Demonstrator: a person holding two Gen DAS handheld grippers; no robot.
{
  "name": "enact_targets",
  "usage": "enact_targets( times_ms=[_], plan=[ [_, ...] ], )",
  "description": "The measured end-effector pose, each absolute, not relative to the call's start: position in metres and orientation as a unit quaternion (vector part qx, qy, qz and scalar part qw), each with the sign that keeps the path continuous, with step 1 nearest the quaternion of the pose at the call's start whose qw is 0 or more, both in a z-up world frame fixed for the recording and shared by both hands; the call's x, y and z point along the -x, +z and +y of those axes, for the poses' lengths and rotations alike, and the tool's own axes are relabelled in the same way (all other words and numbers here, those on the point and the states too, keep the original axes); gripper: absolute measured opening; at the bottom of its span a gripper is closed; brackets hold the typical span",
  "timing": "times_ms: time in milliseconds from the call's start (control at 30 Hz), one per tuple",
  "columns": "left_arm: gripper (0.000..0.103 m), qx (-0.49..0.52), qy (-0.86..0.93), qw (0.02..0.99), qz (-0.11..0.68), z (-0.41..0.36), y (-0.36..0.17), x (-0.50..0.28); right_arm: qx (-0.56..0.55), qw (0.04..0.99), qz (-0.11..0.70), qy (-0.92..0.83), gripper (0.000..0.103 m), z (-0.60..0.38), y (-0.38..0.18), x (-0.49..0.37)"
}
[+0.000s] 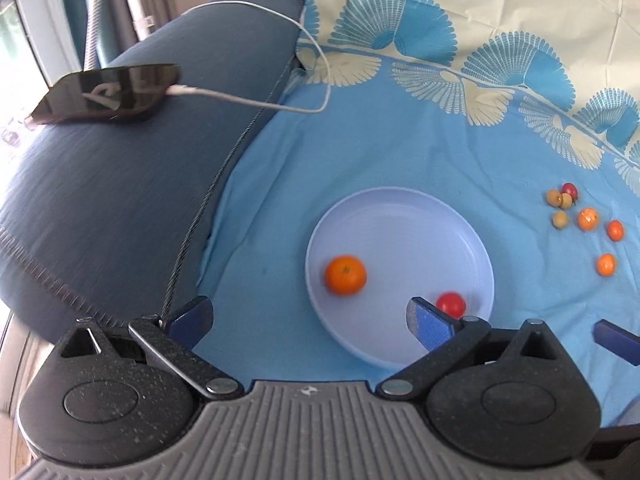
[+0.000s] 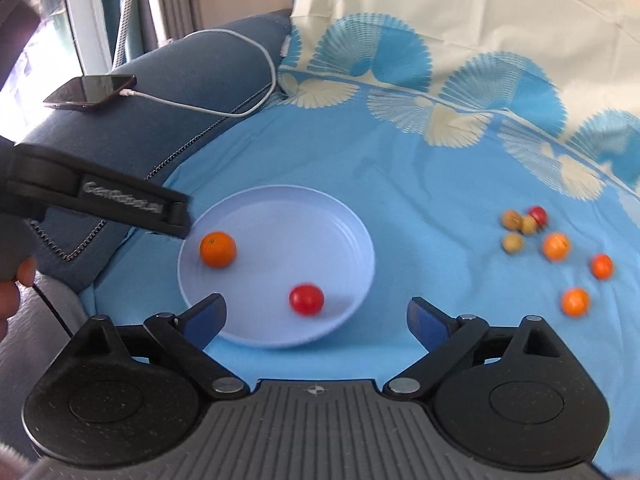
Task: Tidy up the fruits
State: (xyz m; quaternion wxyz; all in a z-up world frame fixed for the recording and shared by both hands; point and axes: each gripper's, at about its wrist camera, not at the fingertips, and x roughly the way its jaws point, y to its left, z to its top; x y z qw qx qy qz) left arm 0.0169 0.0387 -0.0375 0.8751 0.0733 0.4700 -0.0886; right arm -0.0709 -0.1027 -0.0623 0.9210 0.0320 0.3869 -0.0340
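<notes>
A pale blue plate (image 1: 420, 216) (image 2: 320, 208) lies on the blue cloth. In it are an orange (image 1: 345, 275) (image 2: 218, 249) and a red tomato (image 1: 451, 304) (image 2: 306, 299). A cluster of small fruits (image 1: 584, 218) (image 2: 554, 246) lies on the cloth right of the plate: oranges, tan longans and a red tomato. My left gripper (image 1: 308, 316) is open and empty, above the plate's near left edge; it also shows in the right wrist view (image 2: 120, 204). My right gripper (image 2: 316, 318) is open and empty over the plate's near rim; one of its fingers (image 1: 616, 340) shows in the left wrist view.
A dark blue cushion (image 1: 120, 180) (image 2: 160, 92) lies left of the cloth. A phone (image 1: 108, 92) (image 2: 90, 92) rests on it with a white cable (image 1: 280, 106) (image 2: 224, 110) plugged in. The cloth's cream patterned part (image 1: 480, 20) rises behind.
</notes>
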Motion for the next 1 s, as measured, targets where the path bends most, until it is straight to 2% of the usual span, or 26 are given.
enact_targets(
  times_ms=[500, 1000],
  plan=[
    [0.103, -0.058, -0.109, 0.897, 0.424, 0.049, 0.010, 0.057, -0.042, 0.947, 0.308, -0.079, 0.102, -0.095, -0.020, 0.157],
    [0.103, -0.060, -0.116, 0.902, 0.411, 0.042, 0.021, 0.071, -0.048, 0.957, 0.270, -0.097, 0.102, -0.099, -0.008, 0.183]
  ],
)
